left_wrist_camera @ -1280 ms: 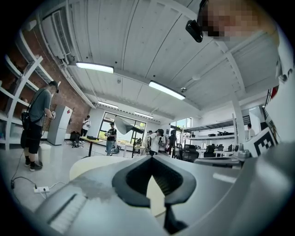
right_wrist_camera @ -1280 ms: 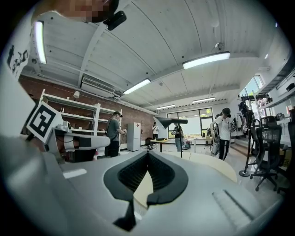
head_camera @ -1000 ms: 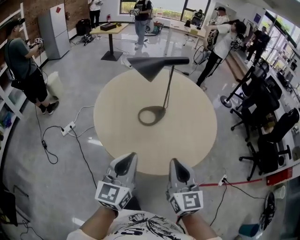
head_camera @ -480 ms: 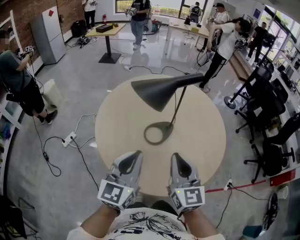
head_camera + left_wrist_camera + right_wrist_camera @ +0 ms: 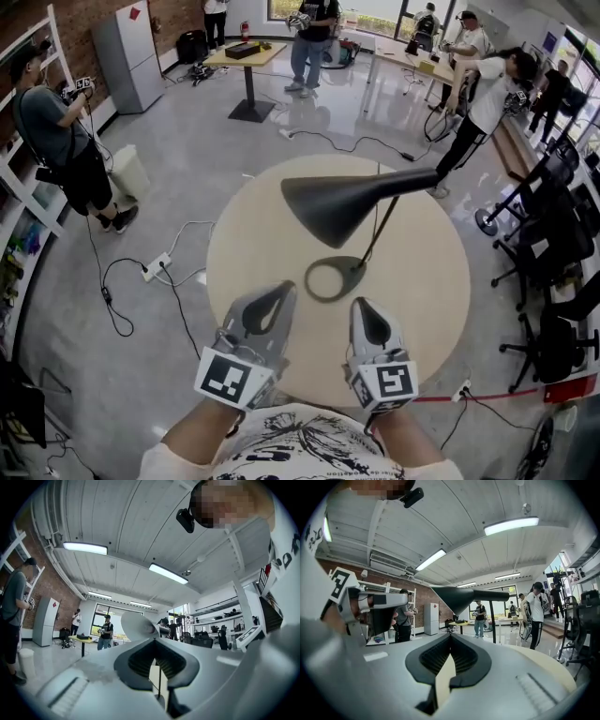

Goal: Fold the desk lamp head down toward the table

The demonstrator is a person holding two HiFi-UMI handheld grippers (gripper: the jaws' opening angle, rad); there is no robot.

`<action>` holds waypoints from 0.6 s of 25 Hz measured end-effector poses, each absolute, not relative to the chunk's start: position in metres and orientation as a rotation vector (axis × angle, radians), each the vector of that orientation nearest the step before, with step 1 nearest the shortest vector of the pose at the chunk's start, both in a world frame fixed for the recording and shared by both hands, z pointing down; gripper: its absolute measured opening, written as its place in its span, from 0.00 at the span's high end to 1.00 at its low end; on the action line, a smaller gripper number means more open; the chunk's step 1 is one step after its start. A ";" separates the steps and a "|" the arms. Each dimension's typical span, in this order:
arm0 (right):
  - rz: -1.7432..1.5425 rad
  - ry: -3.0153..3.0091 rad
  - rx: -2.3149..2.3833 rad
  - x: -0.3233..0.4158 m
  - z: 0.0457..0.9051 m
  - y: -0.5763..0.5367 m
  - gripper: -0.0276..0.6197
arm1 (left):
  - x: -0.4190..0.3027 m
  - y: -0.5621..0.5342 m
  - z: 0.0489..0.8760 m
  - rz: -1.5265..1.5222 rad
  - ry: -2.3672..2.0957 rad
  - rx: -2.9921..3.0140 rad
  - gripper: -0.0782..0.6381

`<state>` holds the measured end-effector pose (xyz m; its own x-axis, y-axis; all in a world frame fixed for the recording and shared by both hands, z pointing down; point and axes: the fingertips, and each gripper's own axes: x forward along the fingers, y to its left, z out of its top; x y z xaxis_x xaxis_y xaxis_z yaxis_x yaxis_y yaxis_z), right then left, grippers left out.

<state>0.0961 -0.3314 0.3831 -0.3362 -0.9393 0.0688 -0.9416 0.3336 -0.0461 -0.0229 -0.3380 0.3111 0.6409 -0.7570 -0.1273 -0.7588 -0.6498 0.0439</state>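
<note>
Nearest the person, the left gripper (image 5: 277,298) and the right gripper (image 5: 366,314) are held side by side over the near edge of the round table (image 5: 253,234), and each carries its marker cube (image 5: 228,380). In the left gripper view the left claw (image 5: 154,640) has its tips pressed together, leaving only a slit lower down, and it holds nothing. The right gripper view shows the right claw (image 5: 451,635) the same: tips meeting, empty, touching nothing.

Just past the tips, the lamp's ring base (image 5: 333,279) lies flat on the table, clear of both grippers. A thin stem (image 5: 380,230) rises from it to the black cone head (image 5: 342,204), which stands high above the tabletop with its arm about level and its wide mouth towards the person's left.

Beyond the table there is a power strip (image 5: 155,269) on the floor, office chairs (image 5: 553,244) to the right, a grey cabinet (image 5: 131,56) and several people standing about.
</note>
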 end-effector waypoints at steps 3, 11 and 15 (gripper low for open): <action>0.099 -2.562 1.764 0.095 0.378 -0.341 0.94 | -0.026 -0.357 0.280 0.245 1.302 -2.757 0.88; 0.049 -2.583 1.762 0.103 0.356 -0.357 0.94 | -0.036 -0.411 0.208 0.349 1.303 -2.692 0.88; 0.059 -2.573 1.757 0.100 0.359 -0.363 0.94 | -0.038 -0.434 0.216 0.258 1.329 -2.715 0.88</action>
<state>0.1003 -0.3629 0.3593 -0.3638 -0.9305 0.0422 -0.9315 0.3634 -0.0167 -0.0380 -0.4338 0.2158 0.6026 -0.7728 -0.1991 -0.7911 -0.6113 -0.0220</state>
